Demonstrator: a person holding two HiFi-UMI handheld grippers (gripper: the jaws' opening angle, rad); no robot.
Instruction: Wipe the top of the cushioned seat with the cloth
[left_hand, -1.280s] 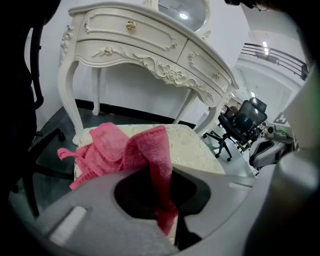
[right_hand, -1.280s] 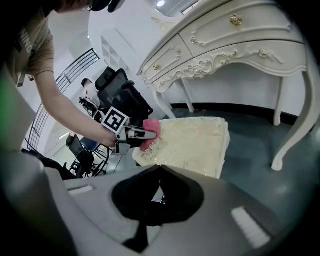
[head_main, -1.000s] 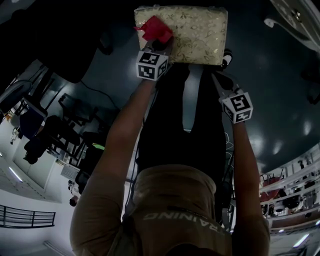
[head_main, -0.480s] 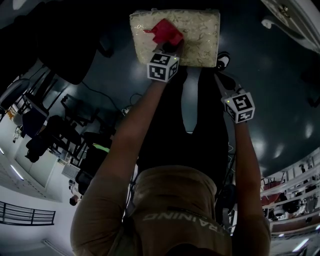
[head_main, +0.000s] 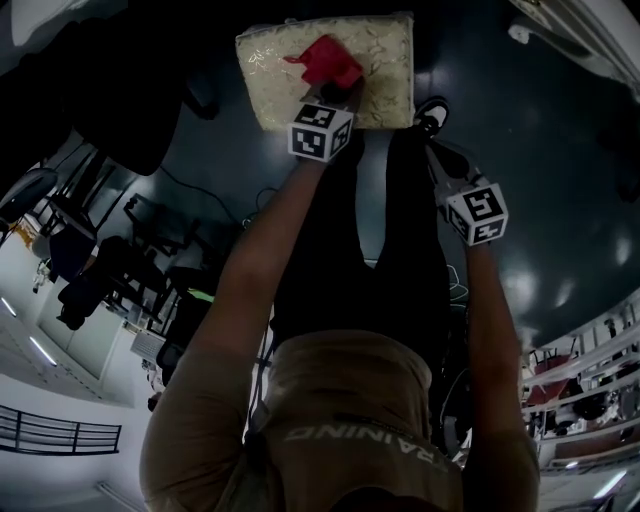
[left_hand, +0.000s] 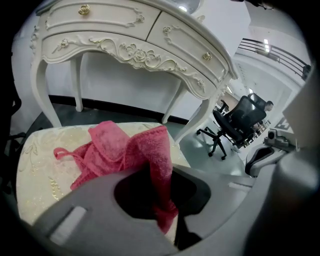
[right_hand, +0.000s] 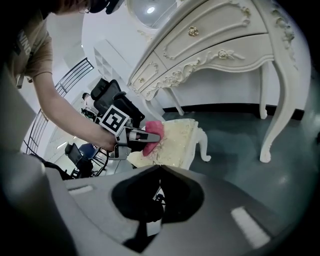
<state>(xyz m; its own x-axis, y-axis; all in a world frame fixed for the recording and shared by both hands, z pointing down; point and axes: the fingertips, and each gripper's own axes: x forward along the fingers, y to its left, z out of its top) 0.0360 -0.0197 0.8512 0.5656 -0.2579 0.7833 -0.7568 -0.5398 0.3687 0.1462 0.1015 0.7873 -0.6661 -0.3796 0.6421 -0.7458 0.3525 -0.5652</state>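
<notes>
The cushioned seat is cream with a gold pattern and sits at the top of the head view. A red cloth lies bunched on its top near the middle. My left gripper is shut on the cloth's near end and presses it to the seat. In the left gripper view the cloth spreads over the seat and hangs down between the jaws of the gripper. My right gripper hangs beside the seat's near right corner, shut with nothing in it, looking at the seat and cloth.
A white carved dressing table stands just behind the seat, its legs on the dark floor. A black office chair stands off to the side. The person's shoe is next to the seat's near right corner.
My left gripper has dragged the cloth from the seat's left corner rightwards toward its middle. The right gripper has stayed where it was.
</notes>
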